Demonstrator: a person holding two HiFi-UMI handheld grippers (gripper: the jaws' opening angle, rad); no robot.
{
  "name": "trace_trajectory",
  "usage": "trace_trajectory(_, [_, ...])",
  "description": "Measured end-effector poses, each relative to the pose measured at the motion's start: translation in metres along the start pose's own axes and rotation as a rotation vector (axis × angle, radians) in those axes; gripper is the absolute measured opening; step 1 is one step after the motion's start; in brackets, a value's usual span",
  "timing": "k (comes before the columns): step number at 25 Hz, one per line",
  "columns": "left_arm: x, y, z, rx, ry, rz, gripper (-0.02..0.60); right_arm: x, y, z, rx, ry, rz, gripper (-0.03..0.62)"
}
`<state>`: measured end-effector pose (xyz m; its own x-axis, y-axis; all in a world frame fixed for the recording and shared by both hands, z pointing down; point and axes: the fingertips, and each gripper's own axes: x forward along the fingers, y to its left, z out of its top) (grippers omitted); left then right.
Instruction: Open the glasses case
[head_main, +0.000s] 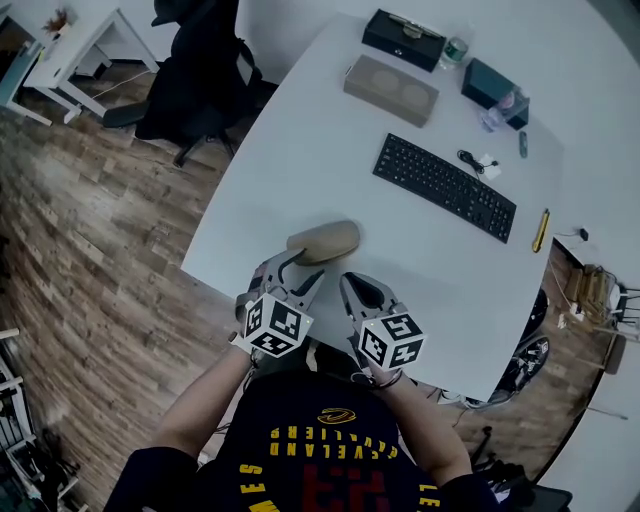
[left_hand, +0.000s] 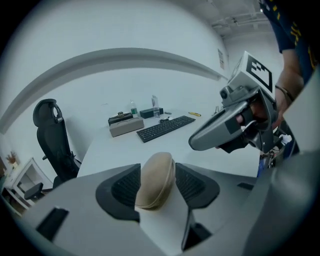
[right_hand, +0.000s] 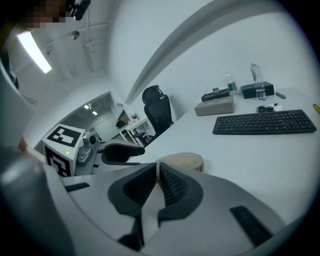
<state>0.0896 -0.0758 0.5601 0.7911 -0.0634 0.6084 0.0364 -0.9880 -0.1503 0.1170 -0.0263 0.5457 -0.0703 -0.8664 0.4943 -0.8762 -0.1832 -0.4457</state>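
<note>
the glasses case (head_main: 323, 241) lay left-to-right on the tabletop (head_main: 300, 150), its left end just beyond the wide-open left hand-held gripper (head_main: 297, 268), nearer than the closed, empty right hand-held gripper (head_main: 358, 288).

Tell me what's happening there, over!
Left gripper open, glasses case lined up between its jaws. Right gripper shut, empty, beside it. Case closed on table. Keyboard well clear.
</note>
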Motion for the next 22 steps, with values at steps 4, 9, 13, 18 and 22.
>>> trace_trajectory(4, [0.016,0.004,-0.017,0.053,0.053,-0.003,0.225,0.023,-0.012,-0.023,-0.082,0.091,-0.062,0.032])
trace_trajectory(9, [0.029,0.007,-0.029,0.083,0.096,-0.025,0.226,0.050,-0.020,-0.042,-0.294,0.195,-0.089,0.126])
trace_trajectory(13, [0.032,0.008,-0.032,0.099,0.104,-0.034,0.227,0.065,-0.022,-0.050,-0.448,0.259,-0.103,0.135])
trace_trajectory(18, [0.033,0.005,-0.036,0.137,0.111,-0.042,0.227,0.076,-0.022,-0.057,-0.653,0.293,-0.121,0.144])
trace_trajectory(22, [0.037,0.009,-0.039,0.137,0.111,-0.030,0.227,0.084,-0.024,-0.062,-0.697,0.302,-0.126,0.144])
